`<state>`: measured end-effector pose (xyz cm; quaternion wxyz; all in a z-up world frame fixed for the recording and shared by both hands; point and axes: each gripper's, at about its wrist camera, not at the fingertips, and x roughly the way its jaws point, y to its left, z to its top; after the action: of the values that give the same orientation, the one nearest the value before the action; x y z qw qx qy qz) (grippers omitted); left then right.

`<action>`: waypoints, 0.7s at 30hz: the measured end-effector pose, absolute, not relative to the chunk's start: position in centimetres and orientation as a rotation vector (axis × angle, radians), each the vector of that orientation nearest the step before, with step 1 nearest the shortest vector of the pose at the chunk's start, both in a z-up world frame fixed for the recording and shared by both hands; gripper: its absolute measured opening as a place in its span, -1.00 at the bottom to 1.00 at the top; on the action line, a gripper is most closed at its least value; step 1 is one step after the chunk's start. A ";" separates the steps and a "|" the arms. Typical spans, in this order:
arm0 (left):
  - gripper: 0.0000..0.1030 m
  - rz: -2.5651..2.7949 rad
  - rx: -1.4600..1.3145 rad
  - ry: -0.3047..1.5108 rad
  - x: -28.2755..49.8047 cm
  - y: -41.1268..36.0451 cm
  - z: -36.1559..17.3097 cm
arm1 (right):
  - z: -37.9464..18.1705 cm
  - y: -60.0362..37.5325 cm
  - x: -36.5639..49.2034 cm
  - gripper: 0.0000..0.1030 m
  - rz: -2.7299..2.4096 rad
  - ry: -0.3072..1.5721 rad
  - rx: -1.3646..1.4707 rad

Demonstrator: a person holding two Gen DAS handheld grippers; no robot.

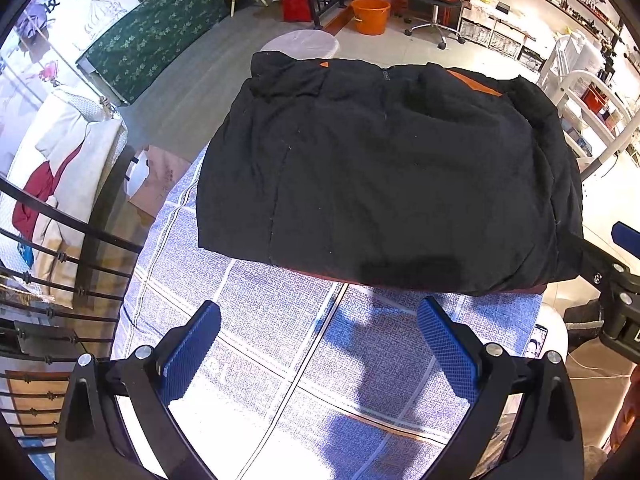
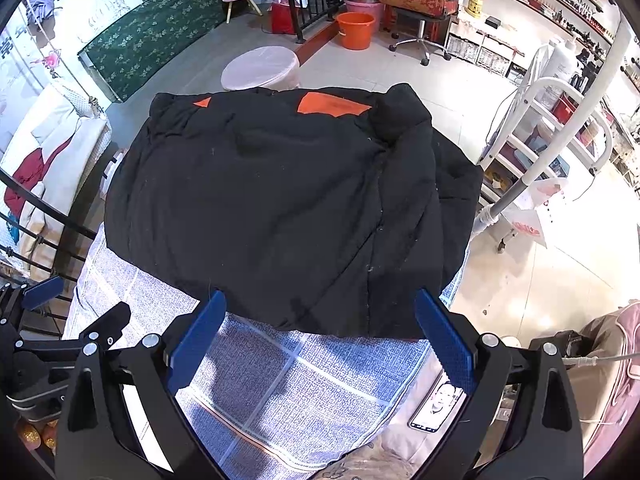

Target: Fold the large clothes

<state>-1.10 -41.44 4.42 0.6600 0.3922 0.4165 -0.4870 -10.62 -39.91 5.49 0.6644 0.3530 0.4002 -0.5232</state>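
A black padded jacket point(image 1: 380, 168) with orange patches lies folded into a thick rectangle on a blue-and-white checked cloth point(image 1: 280, 344). It also fills the middle of the right wrist view point(image 2: 280, 208). My left gripper point(image 1: 320, 344) is open and empty, hovering over the cloth just short of the jacket's near edge. My right gripper point(image 2: 320, 332) is open and empty, its fingertips level with the jacket's near hem, not touching it. The right gripper shows at the right edge of the left wrist view point(image 1: 616, 280); the left gripper shows at the left edge of the right wrist view point(image 2: 48, 320).
A phone point(image 2: 438, 404) lies on the surface by the cloth's right edge. A black metal railing point(image 1: 52, 248) runs along the left. A white stool point(image 2: 260, 68) stands beyond the jacket, an orange bucket point(image 2: 356, 30) farther back. White shelving point(image 2: 560, 128) stands at right.
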 end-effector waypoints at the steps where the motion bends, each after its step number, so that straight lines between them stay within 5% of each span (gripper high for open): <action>1: 0.88 -1.101 0.888 0.942 -1.1 -41.5 4.4 | 5.5 -39.9 -10.6 0.83 -1.183 0.905 0.798; 21: 0.88 -1.082 0.902 0.937 -0.9 -41.9 4.4 | 5.5 -40.2 -10.4 0.83 -1.189 0.910 0.787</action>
<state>-0.86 -41.85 4.43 0.6629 0.3993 0.4147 -0.4788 -10.39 -40.20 5.48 0.6631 0.3483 0.4028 -0.5260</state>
